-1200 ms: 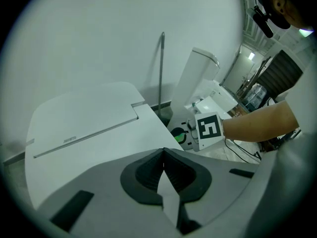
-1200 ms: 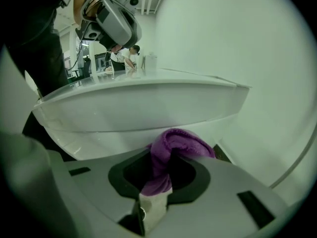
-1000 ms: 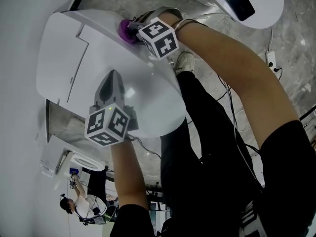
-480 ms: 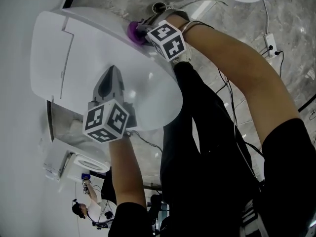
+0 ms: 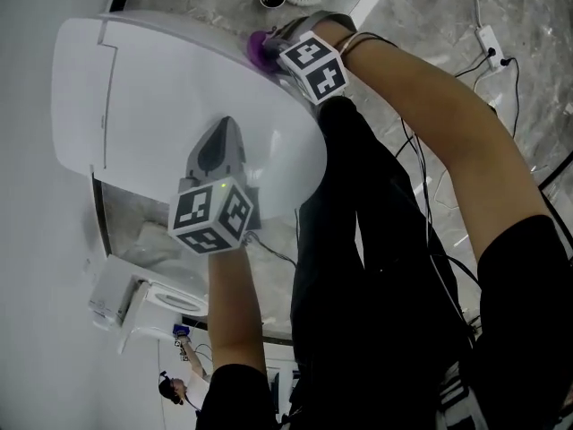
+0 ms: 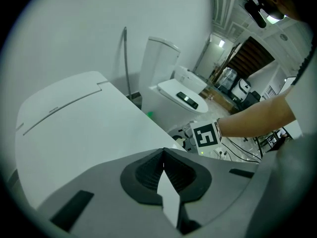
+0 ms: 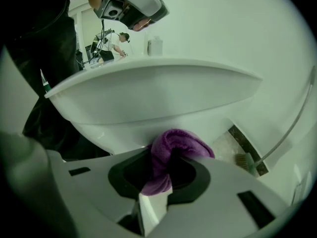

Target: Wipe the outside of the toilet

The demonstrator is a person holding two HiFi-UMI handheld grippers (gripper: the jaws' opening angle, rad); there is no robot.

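Note:
A white toilet (image 5: 143, 97) with its lid down fills the upper left of the head view. My right gripper (image 5: 269, 47) is shut on a purple cloth (image 5: 258, 47) and presses it against the toilet's right side, under the seat rim. In the right gripper view the purple cloth (image 7: 171, 150) bulges from the jaws against the white bowl (image 7: 148, 113). My left gripper (image 5: 219, 146) rests over the lid's front part, shut with nothing in it. The left gripper view shows its jaws (image 6: 163, 165) closed above the lid (image 6: 84, 128).
A second toilet (image 6: 168, 90) stands further along the wall. Cables (image 5: 421, 177) and a power strip (image 5: 490, 36) lie on the grey marble floor at the right. A toilet brush (image 7: 247, 160) and a hose (image 7: 292, 128) stand by the wall. A person's black-trousered legs (image 5: 376, 267) are beside the bowl.
The head view has shifted, so the toilet and both grippers sit a little differently in frame. The right gripper with the cloth has slid slightly along the toilet's side; the left stays on the lid.

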